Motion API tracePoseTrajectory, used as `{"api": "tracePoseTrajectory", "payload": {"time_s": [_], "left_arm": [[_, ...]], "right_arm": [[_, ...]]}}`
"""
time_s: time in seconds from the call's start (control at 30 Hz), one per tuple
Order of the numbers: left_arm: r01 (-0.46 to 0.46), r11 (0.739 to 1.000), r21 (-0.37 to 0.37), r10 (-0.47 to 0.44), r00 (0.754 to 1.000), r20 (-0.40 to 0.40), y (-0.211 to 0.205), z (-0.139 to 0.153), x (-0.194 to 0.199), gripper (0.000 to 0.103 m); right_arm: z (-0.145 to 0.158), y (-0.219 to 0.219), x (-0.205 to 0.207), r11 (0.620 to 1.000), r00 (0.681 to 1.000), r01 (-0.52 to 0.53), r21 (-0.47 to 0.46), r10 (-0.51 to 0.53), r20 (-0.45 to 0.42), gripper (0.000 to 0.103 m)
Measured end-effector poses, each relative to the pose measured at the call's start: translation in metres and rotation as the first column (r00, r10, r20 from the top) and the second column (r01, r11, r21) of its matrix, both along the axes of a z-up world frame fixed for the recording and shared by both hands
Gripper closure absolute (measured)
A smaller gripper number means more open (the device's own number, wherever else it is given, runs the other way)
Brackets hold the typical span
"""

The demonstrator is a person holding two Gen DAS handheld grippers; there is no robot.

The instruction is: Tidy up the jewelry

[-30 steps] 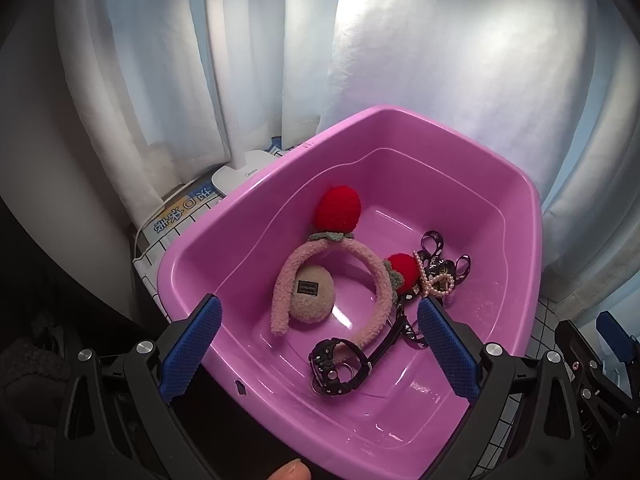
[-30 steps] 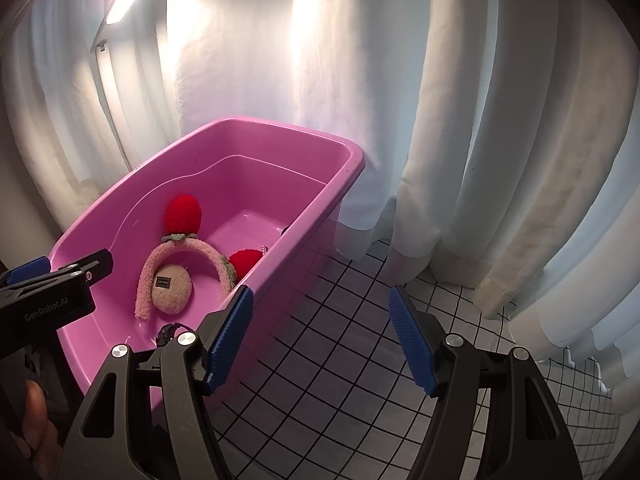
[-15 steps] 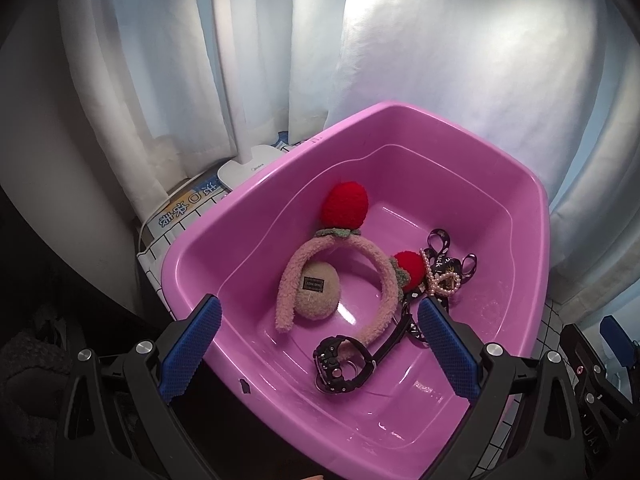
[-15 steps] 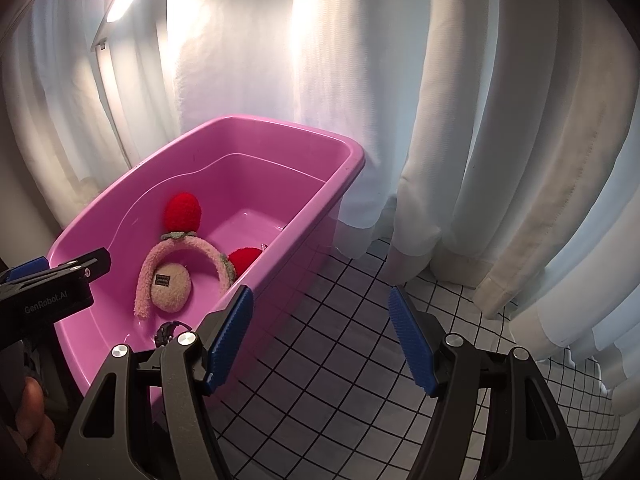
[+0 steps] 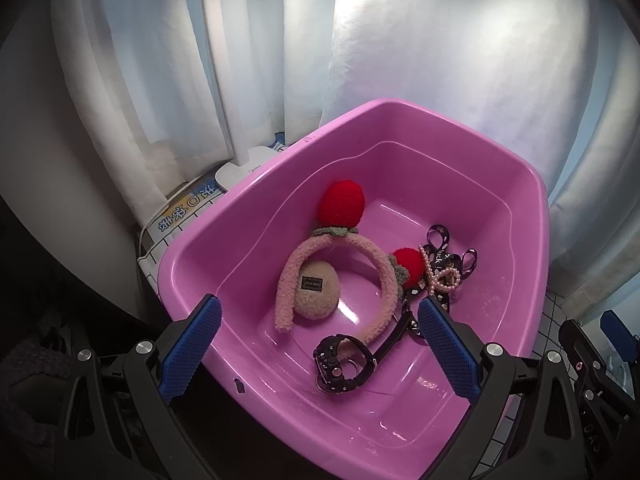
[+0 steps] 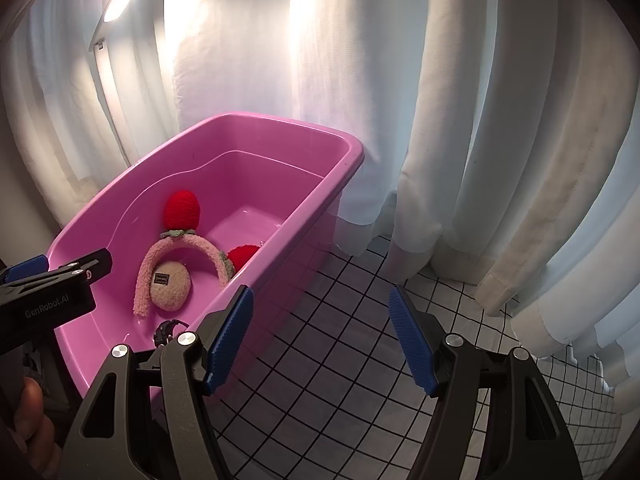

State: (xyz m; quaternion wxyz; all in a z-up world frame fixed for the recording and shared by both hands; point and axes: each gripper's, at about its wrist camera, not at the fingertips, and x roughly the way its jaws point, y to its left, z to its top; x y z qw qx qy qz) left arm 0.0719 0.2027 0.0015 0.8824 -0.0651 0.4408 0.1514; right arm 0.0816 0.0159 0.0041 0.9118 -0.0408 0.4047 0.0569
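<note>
A pink plastic tub (image 5: 400, 105) holds the jewelry. Inside lie a fuzzy pink headband (image 5: 382, 276) with two red strawberry pompoms (image 5: 342, 204), a beige plush oval piece (image 5: 318, 290), a black watch (image 5: 340, 364), a pearl string (image 5: 442, 280) and a black printed ribbon (image 5: 440, 240). My left gripper (image 5: 318, 312) hangs open over the tub's near rim, nothing between its blue pads. My right gripper (image 6: 320, 296) is open too, empty, over the tiled cloth beside the tub (image 6: 280, 118). The headband (image 6: 180, 246) and the watch (image 6: 166, 330) also show in the right wrist view.
White curtains (image 6: 460, 120) close off the back and right. A white lamp base (image 5: 240, 168) and a sheet with blue characters (image 5: 180, 208) sit left of the tub. A white black-grid cloth (image 6: 340, 360) covers the surface to the right. A hand (image 6: 28, 412) holds the left gripper.
The left wrist view has drifted only slightly, and a fingertip at its bottom edge no longer shows. Both grippers remain open in place.
</note>
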Motion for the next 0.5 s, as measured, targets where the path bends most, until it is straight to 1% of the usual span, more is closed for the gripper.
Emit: {"api": "tracePoseTrajectory", "payload": {"time_s": [0.07,0.23,0.33,0.5], "left_arm": [[0.018,1.000,0.001,-0.018,1.000,0.010,-0.0016,0.0001,-0.0011,0.006],[0.023,1.000,0.016,-0.023,1.000,0.019,-0.0037,0.0017,-0.0009,0.006],[0.009,0.999,0.038,-0.009,1.000,0.006,-0.0041,0.0017,-0.0007,0.006],[-0.014,0.999,0.029,0.014,1.000,-0.002,0.0011,0.0006,0.0009,0.006]], "right_arm": [[-0.0004,0.0008,0.0000,1.000,1.000,0.003,0.001,-0.003,0.000,0.036],[-0.0001,-0.0006,0.0004,1.000,1.000,0.000,0.001,0.000,0.000,0.036],[0.0000,-0.0016,0.0005,1.000,1.000,-0.004,0.001,0.004,-0.001,0.036],[-0.0003,-0.0011,0.0013,1.000,1.000,0.001,0.003,-0.001,0.000,0.036]]}}
